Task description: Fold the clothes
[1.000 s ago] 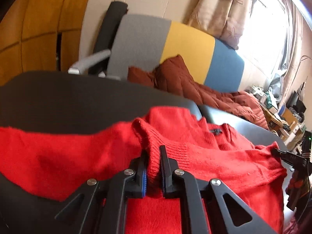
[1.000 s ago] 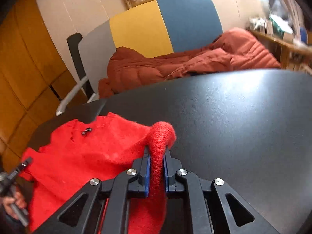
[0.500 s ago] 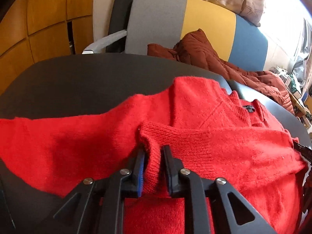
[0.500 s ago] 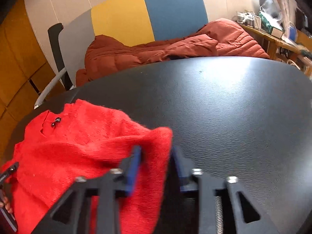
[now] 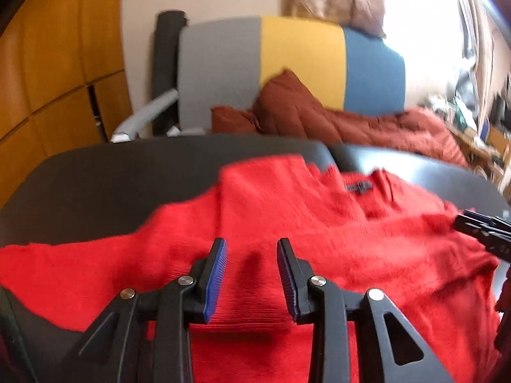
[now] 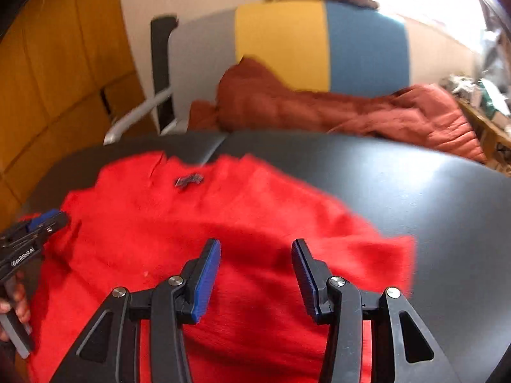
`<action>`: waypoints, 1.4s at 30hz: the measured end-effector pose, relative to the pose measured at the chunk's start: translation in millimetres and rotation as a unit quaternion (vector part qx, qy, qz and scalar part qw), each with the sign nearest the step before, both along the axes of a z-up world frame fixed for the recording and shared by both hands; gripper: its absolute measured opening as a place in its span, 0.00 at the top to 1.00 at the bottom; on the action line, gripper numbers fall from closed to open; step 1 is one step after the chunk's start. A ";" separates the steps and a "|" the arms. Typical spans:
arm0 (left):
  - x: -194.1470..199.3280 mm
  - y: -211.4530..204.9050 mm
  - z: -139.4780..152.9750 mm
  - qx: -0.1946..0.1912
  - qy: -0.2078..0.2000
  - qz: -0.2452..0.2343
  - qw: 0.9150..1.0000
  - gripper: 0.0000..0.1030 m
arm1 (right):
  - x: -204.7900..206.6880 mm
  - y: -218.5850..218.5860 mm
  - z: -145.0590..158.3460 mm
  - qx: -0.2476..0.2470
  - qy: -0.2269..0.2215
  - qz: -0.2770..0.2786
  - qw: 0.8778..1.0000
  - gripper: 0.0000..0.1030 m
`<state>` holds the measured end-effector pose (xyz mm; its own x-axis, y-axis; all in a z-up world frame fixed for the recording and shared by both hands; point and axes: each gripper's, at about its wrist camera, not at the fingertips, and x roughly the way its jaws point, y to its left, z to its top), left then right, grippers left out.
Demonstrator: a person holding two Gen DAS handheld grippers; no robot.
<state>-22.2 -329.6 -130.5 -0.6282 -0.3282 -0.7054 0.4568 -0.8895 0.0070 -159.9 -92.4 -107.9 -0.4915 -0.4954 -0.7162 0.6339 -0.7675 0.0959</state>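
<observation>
A red knit sweater (image 5: 319,242) lies on the black table (image 5: 105,175), its collar with a dark label (image 5: 358,186) at the far side. One sleeve runs out to the left. It also shows in the right wrist view (image 6: 198,223). My left gripper (image 5: 251,249) is open and empty just above the folded-over cloth. My right gripper (image 6: 255,249) is open and empty above the sweater's right part. Each gripper shows at the edge of the other's view, the right gripper (image 5: 485,233) and the left gripper (image 6: 28,239).
Behind the table stands a chair with a grey, yellow and blue back (image 5: 287,63), and a rust-brown quilted jacket (image 5: 335,121) lies on it. Wooden panels (image 5: 48,63) are at the left. A cluttered shelf (image 6: 485,95) is at the far right. Bare table (image 6: 431,198) lies right of the sweater.
Both grippers have opened and let go of the sweater's edges. The cloth they held now lies flat, folded over the sweater's body. Both grippers have drawn back a little.
</observation>
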 end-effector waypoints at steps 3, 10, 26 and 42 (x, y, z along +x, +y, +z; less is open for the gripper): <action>-6.9 -2.8 -22.9 0.010 -0.029 0.002 1.000 0.68 | 1.4 -12.8 -21.4 0.021 -0.004 0.000 1.000 0.54; -38.1 -3.3 -28.7 -0.019 -0.038 0.001 0.999 0.67 | -16.5 -15.4 -31.6 0.020 0.004 -0.008 1.000 0.51; -45.3 -21.2 -23.3 0.015 -0.013 0.013 1.000 0.65 | -39.5 -29.0 -29.5 0.033 0.025 -0.008 0.999 0.41; 75.3 -75.9 -11.5 0.088 0.038 0.240 0.966 0.55 | -44.1 -27.0 -31.3 0.029 0.022 -0.009 0.999 0.40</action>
<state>53.1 -405.5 -142.0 -0.4855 -0.4732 -0.7351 0.8101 -0.5595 -0.1749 -204.0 -119.5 -139.3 -0.5317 -0.4448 -0.7207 0.6232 -0.7818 0.0227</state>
